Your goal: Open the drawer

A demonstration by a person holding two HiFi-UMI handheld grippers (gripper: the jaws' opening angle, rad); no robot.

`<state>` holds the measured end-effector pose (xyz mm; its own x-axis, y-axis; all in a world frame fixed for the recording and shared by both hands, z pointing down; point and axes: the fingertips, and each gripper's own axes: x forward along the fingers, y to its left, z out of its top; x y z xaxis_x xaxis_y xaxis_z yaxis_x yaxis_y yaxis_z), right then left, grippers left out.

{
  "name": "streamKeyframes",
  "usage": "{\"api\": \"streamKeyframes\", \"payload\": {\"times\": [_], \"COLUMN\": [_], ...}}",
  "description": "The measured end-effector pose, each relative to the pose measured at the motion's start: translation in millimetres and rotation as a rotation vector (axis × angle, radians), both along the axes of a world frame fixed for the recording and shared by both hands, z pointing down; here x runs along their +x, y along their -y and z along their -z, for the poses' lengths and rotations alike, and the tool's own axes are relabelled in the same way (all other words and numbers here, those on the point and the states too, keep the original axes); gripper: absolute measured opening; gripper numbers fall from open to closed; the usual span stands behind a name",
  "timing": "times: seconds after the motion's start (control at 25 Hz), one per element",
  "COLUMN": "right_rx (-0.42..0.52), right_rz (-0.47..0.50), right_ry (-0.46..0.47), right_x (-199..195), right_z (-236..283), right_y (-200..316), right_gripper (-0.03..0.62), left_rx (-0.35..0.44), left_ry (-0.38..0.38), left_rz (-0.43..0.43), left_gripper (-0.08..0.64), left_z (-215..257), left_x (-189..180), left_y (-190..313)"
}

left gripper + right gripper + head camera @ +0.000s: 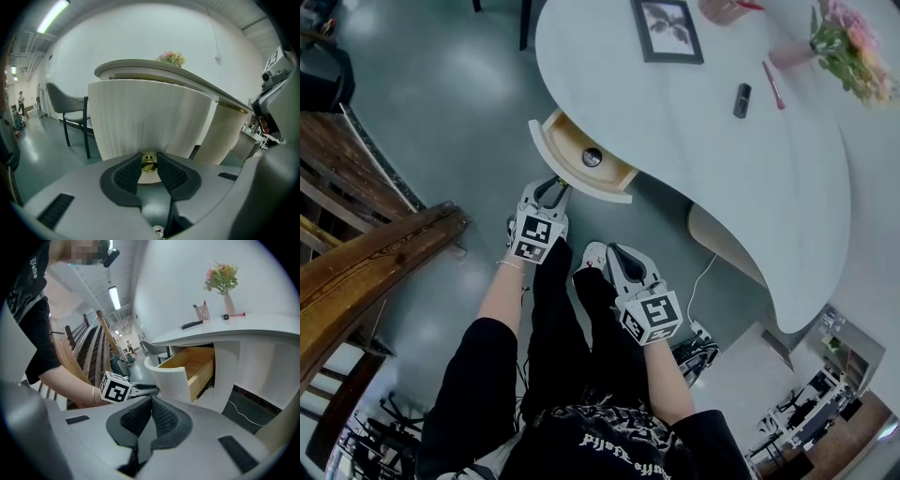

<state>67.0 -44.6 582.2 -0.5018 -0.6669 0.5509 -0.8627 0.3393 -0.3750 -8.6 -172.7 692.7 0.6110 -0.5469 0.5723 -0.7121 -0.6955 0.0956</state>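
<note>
**Drawer drawn out at the white desk.** A curved white desk [722, 187] is pictured from above. Its drawer [565, 141] is drawn well out from the near end, and the pale wood inside is exposed. The drawer's ribbed, curved front is met by the left gripper [555, 186], whose jaws are set narrow and clamped on the small brass knob [149, 164] low on that front. The right gripper [614, 253] is held near it, clear of the desk, its pads pressed together with nothing between them. A small round dark object [592, 157] is seen on the drawer floor.

The opening is judged to be largely done, with only the last of the pull perhaps remaining. For that to be done well, the knob should be drawn straight back along the drawer's own line of travel. A sideways or downward pull could slip the pads off so small a knob or bind the drawer. The clamp should be held firm and the pull slowed towards the end of the run, so that the drawer is not pulled free and the object inside is not set rolling.
</note>
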Motion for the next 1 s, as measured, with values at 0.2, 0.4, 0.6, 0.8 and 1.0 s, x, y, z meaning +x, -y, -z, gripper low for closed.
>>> {"api": "streamKeyframes", "payload": {"times": [0.2, 0.4, 0.6, 0.8, 1.0], "right_rx": [0.001, 0.005, 0.004, 0.000, -0.016], "right_rz": [0.003, -0.004, -0.035, -0.017, -0.029], "right_ry": [-0.001, 0.004, 0.008, 0.001, -0.002], "right_x": [-1, -4, -1, -4, -4], "right_z": [4, 6, 8, 8, 2], "right_y": [-4, -5, -5, -8, -11], "right_gripper": [0.026, 0.026, 0.026, 0.026, 0.026], "left_rx": [-0.013, -0.024, -0.035, -0.037, -0.052], "left_ry": [0.007, 0.009, 0.012, 0.019, 0.029], "left_rz": [0.005, 0.017, 0.021, 0.029, 0.032], "left_gripper": [0.112, 0.112, 0.114, 0.114, 0.114], "left_z": [1, 1, -1, -2, -2], "left_x": [0, -4, -9, -19, -29], "left_y": [-3, -7, -13, -23, -33]}}
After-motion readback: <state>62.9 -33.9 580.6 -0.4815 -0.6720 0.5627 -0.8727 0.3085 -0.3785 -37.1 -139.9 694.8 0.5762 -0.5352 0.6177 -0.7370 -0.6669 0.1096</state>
